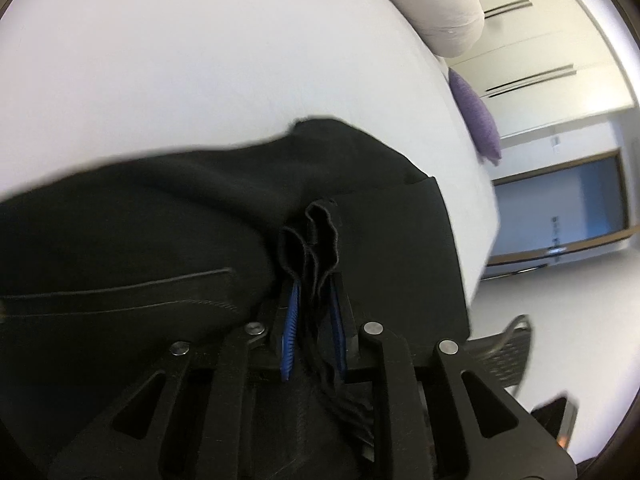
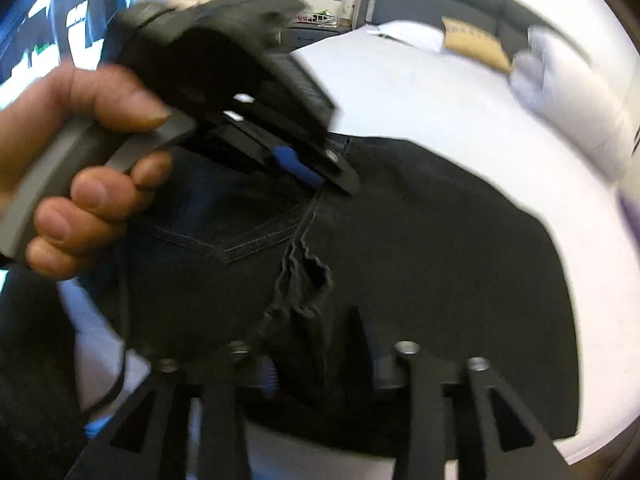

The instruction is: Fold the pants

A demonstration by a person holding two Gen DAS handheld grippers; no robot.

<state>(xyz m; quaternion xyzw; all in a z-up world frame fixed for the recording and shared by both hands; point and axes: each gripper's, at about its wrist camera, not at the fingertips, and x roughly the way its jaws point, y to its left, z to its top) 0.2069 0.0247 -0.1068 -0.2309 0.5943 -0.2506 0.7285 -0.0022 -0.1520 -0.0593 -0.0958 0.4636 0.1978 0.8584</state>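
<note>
The black pants lie on the white bed sheet, already doubled into a broad dark stack with a stitched back pocket uppermost. In the left wrist view, the left gripper stands nearly closed, its blue pads clamping a bunched, wavy edge of the fabric that rises toward 12 o'clock from between the fingers. In the right wrist view, that same gripper appears at 10 o'clock, held by a hand, with its tip on the garment near the pocket. The right gripper has its jaws about half apart; a ruffled fabric edge runs between them, but blur and dark cloth hide whether the pads press on it, so contact cannot be told. The stack's long axis runs roughly from 9 o'clock to 3 o'clock across the right view, with the larger free portion extending toward 3 o'clock. Judged from this layout, both grippers sit on one shared edge, with the left the only confirmed grip.
</note>
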